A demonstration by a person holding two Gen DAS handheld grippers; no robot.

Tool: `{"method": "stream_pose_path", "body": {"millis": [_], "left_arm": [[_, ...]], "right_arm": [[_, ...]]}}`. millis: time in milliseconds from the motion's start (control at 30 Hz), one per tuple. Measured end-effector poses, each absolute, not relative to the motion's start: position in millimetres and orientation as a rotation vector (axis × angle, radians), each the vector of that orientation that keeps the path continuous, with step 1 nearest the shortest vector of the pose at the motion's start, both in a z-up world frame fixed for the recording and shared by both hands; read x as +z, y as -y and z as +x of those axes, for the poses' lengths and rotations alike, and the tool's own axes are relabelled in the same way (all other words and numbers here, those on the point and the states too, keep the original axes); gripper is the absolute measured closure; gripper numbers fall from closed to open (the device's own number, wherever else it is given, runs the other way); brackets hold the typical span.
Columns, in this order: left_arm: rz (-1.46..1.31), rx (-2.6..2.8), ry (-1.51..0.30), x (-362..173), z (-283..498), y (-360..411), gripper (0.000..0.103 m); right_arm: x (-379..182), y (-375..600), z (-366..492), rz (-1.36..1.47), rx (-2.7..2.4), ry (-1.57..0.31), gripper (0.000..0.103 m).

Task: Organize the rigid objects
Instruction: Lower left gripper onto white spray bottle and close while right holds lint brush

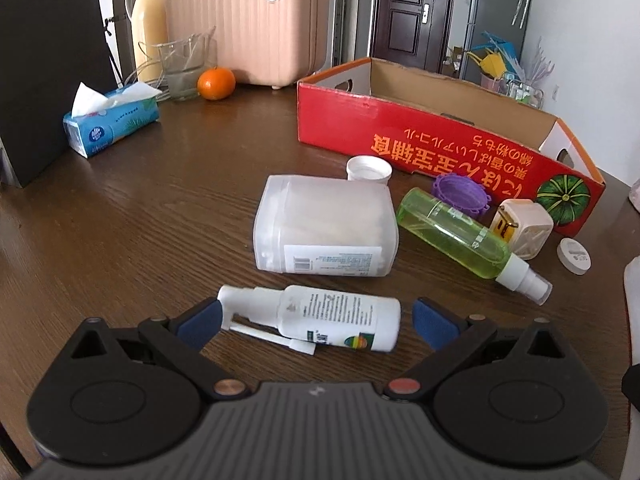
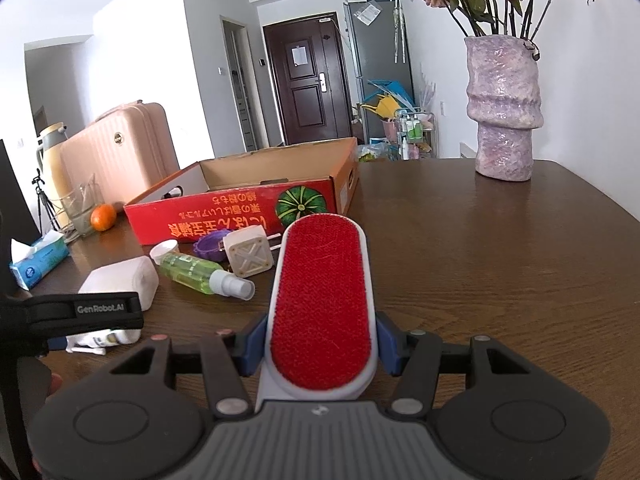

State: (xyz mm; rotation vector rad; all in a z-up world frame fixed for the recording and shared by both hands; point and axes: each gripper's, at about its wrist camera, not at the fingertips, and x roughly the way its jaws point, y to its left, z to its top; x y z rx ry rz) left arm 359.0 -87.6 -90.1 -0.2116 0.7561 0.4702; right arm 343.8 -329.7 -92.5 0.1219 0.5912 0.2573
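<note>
On the far left of the brown wooden surface (image 1: 160, 200) lies a blue tissue pack (image 1: 112, 124), with a glass jug (image 1: 182, 68), an orange (image 1: 216, 83), a yellow thermos (image 1: 150, 20) and a pink ribbed suitcase (image 1: 248, 24) behind it.

Near the left claw (image 1: 316, 322) lies a white spray bottle (image 1: 320, 318) on its side, nozzle to the left, with a printed label and a thin white tube just beside it. The claw stands wide, its blue pads (image 1: 200, 322) at either end of the bottle and apart from it.

Just beyond lies a frosted plastic box (image 1: 326, 226) of white cotton swabs on its side, with a small white cap (image 1: 368, 169) at its far edge. To its right lies a clear green spray bottle (image 1: 456, 236), white pump pointing near and right, then a purple ridged lid (image 1: 460, 192), a cream cube-shaped charger plug (image 1: 522, 222) and a small white round piece (image 1: 574, 255).

Behind these stands the open red cardboard box (image 1: 420, 136), printed with yellow characters and a green pumpkin, its brown inside showing nothing that I can make out.

The right claw (image 2: 320, 346) grips a lint brush (image 2: 322, 304) by its white sides, red velvet face up, held above the surface near the box's right end.

On the far right stands a mottled lilac vase (image 2: 504, 108) of dried roses. Past the surface are white walls, a dark door (image 2: 306, 80) and a grey fridge (image 2: 378, 64).
</note>
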Motion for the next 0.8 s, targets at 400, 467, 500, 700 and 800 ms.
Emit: {"method": "stream_pose_path", "body": {"millis": [400,467,500,700,800], "left_arm": [[-0.227,0.421,-0.771,-92.7,360.4,76.3,0.029],[-0.232,0.408,-0.767,-91.4,359.4,73.4,0.039],[-0.236,0.402,-0.765,-90.8,358.2,71.6,0.041],[-0.28,0.372,-0.765,-88.0,347.2,58.2,0.029],[-0.287,0.376,-0.756,-85.7,339.2,52.9,0.008]], "right_arm": [[-93.0,314.0,335.1,0.138,0.246,-0.583,0.048],[-92.6,312.7,334.0,0.144,0.244,-0.583,0.048],[-92.5,312.1,332.9,0.147,0.243,-0.582,0.048],[-93.1,309.7,327.2,0.164,0.235,-0.581,0.048],[-93.2,309.9,325.5,0.17,0.233,-0.578,0.048]]}}
